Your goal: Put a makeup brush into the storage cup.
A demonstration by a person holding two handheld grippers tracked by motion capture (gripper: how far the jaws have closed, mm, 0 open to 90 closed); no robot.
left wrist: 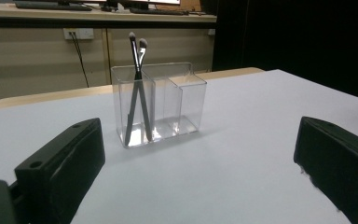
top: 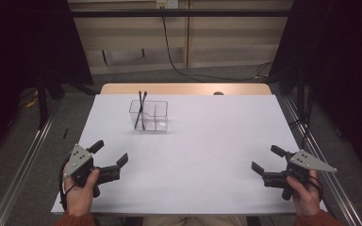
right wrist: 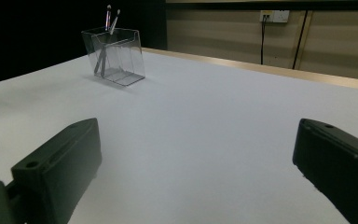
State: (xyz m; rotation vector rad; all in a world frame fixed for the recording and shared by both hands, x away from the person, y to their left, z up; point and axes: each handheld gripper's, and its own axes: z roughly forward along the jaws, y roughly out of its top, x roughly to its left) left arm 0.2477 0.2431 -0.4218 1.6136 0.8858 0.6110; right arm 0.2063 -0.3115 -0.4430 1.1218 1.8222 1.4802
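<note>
A clear plastic organizer (top: 149, 116) with several compartments stands on the white table (top: 207, 141), toward the back left. Two dark makeup brushes (top: 140, 110) lean crossed in its left compartment, also seen as brushes (left wrist: 137, 88) in the left gripper view and brushes (right wrist: 107, 37) far off in the right gripper view. My left gripper (top: 109, 153) rests near the front left, open and empty, pointing at the organizer (left wrist: 158, 105). My right gripper (top: 267, 159) sits at the front right, open and empty, with the organizer (right wrist: 114, 56) well away from it.
The table's wooden back edge (top: 184, 88) shows beyond the white surface. Black curtains flank both sides, and cables (top: 179, 61) run along the floor behind. Metal rails (top: 23, 165) run beside the table on the left and right.
</note>
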